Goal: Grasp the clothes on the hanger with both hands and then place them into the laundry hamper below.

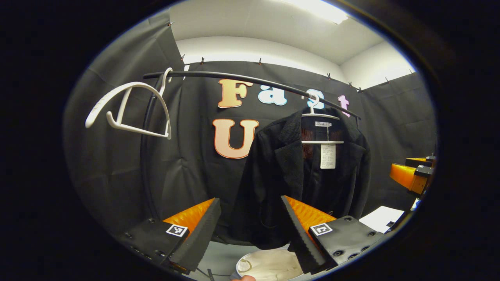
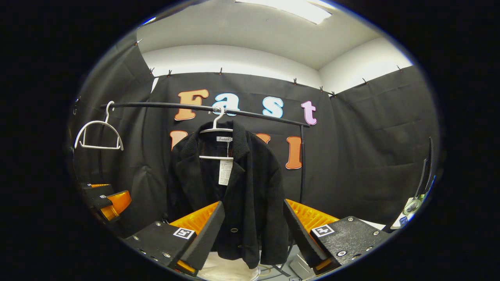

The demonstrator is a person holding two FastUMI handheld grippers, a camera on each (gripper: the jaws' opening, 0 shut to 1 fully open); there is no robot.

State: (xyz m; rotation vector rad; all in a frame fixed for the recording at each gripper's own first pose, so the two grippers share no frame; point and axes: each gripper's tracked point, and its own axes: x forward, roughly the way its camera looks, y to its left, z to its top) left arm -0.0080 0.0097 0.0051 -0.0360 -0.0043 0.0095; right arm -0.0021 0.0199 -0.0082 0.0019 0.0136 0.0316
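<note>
In the left gripper view, the left gripper (image 1: 250,230) stands wide apart with nothing between its fingers, well short of the black jacket (image 1: 300,183). The jacket hangs on a white hanger (image 1: 320,117) from the black rail (image 1: 250,80), toward the rail's right end; a paper tag (image 1: 327,156) dangles inside its collar. An empty white hanger (image 1: 129,109) hangs at the rail's left end. Below the jacket's hem sits the laundry hamper (image 1: 269,265), pale cloth already in it. The right gripper (image 1: 410,175) shows off to the right of the jacket, level with its sleeve.

In the right gripper view, the right gripper (image 2: 254,230) is likewise spread wide and holds nothing, facing the jacket (image 2: 230,195) front on, not touching it. The jacket's hanger (image 2: 216,127) hooks over the rail (image 2: 195,107) near its middle here, the empty hanger (image 2: 97,134) at the rail's left end, and the left gripper (image 2: 109,199) lies left of the jacket.

The risks, as I judge them: a grip on one lapel only could slide the jacket off askew and let it fall beside the hamper; pulling down rather than lifting could drag the hanger along or jam its hook on the rail; a finger could catch the tag instead of cloth
</note>
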